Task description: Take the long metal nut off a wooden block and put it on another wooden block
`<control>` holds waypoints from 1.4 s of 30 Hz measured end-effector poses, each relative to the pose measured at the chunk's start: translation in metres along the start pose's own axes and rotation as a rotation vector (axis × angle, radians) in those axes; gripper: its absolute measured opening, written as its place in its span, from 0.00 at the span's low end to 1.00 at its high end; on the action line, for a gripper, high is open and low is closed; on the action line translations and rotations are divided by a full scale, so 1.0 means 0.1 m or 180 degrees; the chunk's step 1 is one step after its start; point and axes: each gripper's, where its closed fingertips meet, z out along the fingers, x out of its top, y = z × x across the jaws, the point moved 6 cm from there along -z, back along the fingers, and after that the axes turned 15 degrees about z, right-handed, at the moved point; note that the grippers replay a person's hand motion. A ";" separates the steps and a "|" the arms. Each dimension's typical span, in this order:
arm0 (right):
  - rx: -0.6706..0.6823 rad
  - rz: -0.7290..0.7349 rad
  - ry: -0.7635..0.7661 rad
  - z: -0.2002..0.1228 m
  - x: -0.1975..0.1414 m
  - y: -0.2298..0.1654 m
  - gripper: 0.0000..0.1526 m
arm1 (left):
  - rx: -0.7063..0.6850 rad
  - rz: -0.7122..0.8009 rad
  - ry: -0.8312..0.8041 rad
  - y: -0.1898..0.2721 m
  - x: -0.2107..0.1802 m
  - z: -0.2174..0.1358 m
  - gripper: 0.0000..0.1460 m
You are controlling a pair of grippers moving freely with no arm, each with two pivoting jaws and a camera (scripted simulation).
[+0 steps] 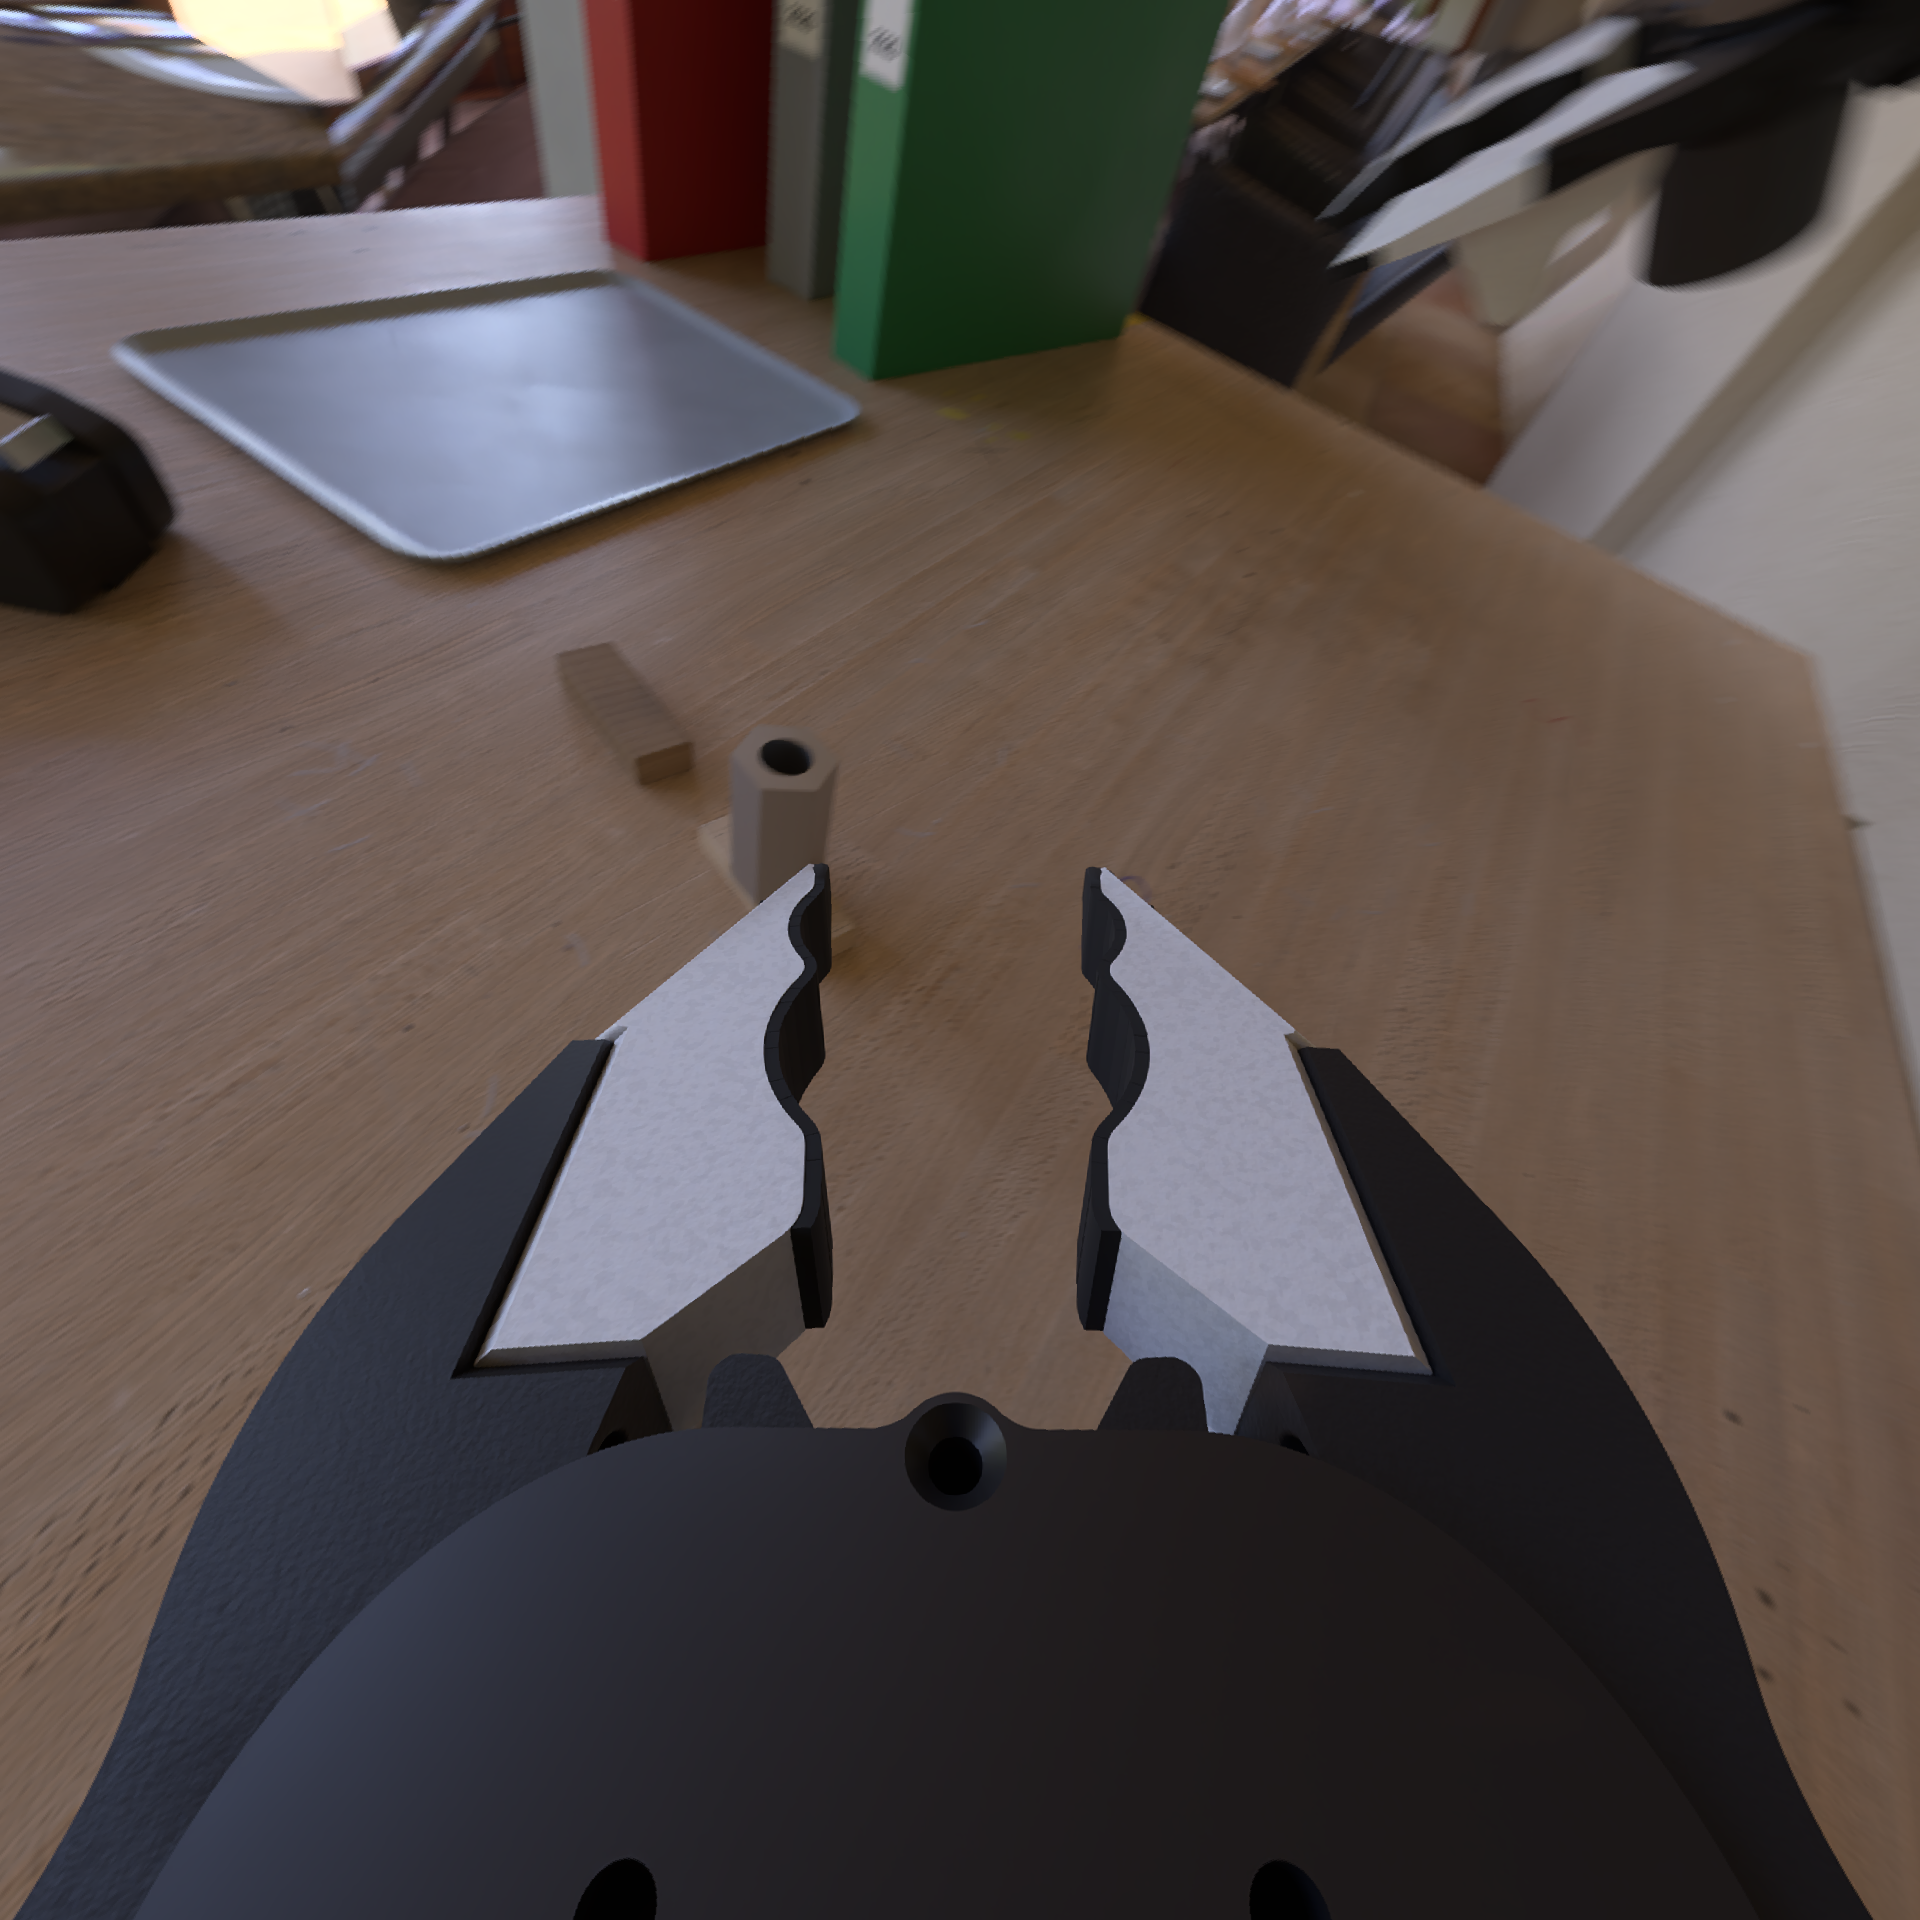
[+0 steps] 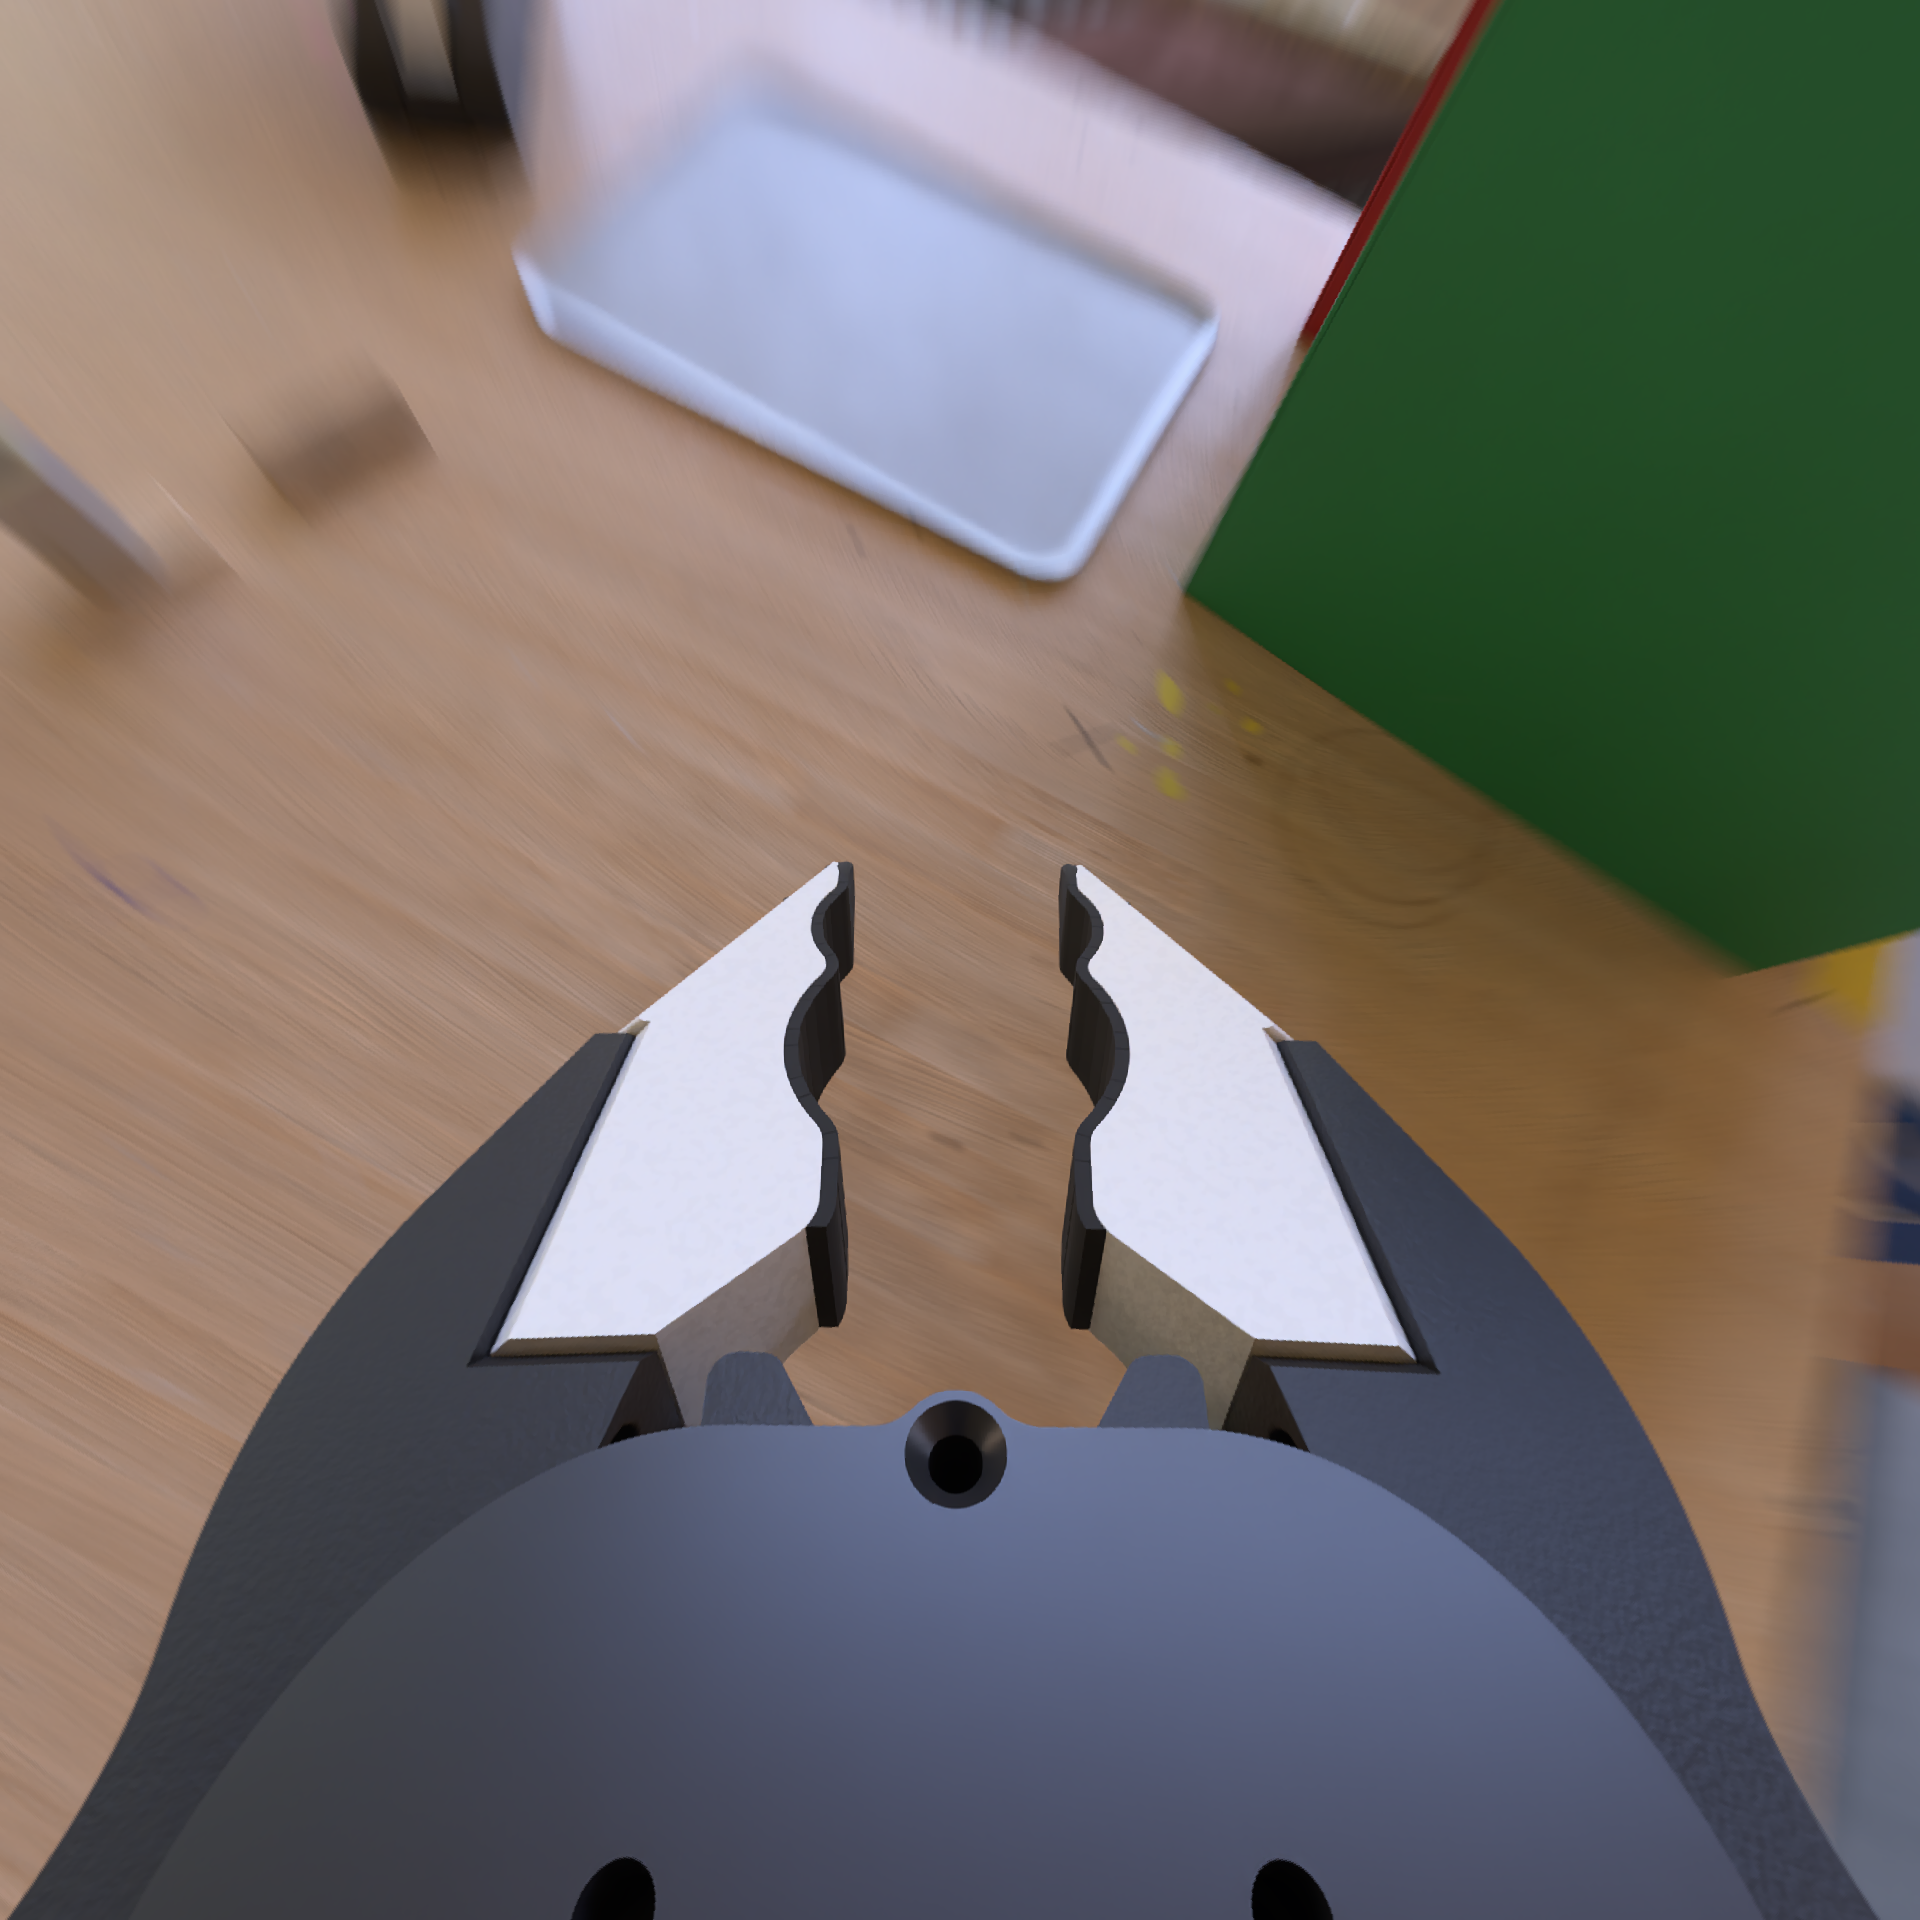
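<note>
The long metal nut (image 1: 779,816), a grey hexagonal tube with a dark bore, stands upright on a pale wooden block (image 1: 722,844) that my left finger partly hides. A second wooden block (image 1: 623,710) lies flat just beyond it to the left. My left gripper (image 1: 956,883) is open and empty, close to the nut, which sits just past the left fingertip. My right gripper (image 2: 956,878) is open and empty above bare table. It also shows blurred in the left wrist view (image 1: 1621,145). A blurred wooden block (image 2: 343,442) shows at the left of the right wrist view.
A metal tray (image 1: 488,405) lies on the wooden table (image 1: 1247,675) at the back; it also shows in the right wrist view (image 2: 873,322). A green binder (image 1: 997,177), a red one (image 1: 675,114) and a grey one stand behind. A black tape dispenser (image 1: 62,499) sits far left. The table edge runs on the right.
</note>
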 end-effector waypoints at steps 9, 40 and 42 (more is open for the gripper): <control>0.0068 0.1094 0.1788 -0.31 -1.08 -1.12 0.35 | 0.0940 -0.0065 -0.0507 -0.14 -0.20 0.32 0.35; 0.0290 0.0807 0.1590 -0.27 -1.19 -1.15 0.19 | 0.2223 -0.0266 -0.1197 -0.21 -0.02 0.97 0.18; 0.0295 0.0791 0.1584 -0.26 -1.18 -1.15 0.19 | 0.2241 -0.0249 -0.1184 -0.28 0.01 1.00 0.18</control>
